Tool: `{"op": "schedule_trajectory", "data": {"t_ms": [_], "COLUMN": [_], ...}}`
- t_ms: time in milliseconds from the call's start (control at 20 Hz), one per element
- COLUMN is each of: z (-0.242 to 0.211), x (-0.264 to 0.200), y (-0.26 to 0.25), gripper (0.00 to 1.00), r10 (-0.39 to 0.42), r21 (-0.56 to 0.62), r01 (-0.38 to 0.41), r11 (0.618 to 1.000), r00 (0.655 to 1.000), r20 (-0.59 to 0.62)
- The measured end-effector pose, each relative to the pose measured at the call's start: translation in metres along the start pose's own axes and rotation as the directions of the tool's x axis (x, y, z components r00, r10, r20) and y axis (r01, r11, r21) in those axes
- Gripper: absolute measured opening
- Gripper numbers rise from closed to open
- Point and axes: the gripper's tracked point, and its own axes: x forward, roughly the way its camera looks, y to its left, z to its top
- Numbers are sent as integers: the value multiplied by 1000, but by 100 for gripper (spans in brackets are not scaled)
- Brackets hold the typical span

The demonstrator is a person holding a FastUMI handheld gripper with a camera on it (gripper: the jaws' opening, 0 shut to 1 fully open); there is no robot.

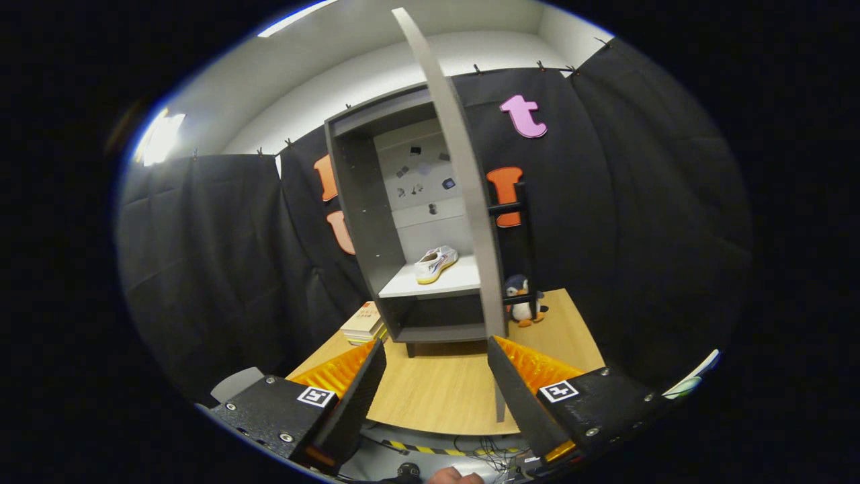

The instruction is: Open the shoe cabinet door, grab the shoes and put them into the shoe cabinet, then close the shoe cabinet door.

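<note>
A white shoe [436, 263] is lying on the middle shelf of the shoe cabinet [366, 222], whose door [463, 195] is standing open edge-on. The gripper [437, 390] is hovering level before the cabinet, fingers spread wide, grasping nothing; a toy penguin [520, 300] is standing beside the cabinet.

So the grey shoe cabinet [366, 222] stands upright at the far end of my tabletop, its door [463, 202] swung wide open toward me, edge-on. One white shoe [435, 263] with a yellowish sole and coloured side stripes sits on the pale middle shelf [430, 286], toe pointing near-left.
</note>
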Motion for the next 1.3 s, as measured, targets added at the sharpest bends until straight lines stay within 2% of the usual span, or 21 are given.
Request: {"op": "schedule_trajectory", "data": {"t_ms": [250, 500, 850, 1050, 1300], "z": [25, 33, 39, 40, 31], "x": [6, 23, 52, 54, 64], "y": [-63, -89, -81, -64, -38], "gripper": [95, 95, 95, 93, 93], "r10": [-93, -121, -108, -108, -102], "r21": [2, -11, -41, -91, -82], "r01": [93, 122, 111, 115, 107], "r11": [996, 993, 993, 989, 991], "r00": [994, 990, 992, 991, 993], "r20": [53, 68, 72, 74, 60]}}
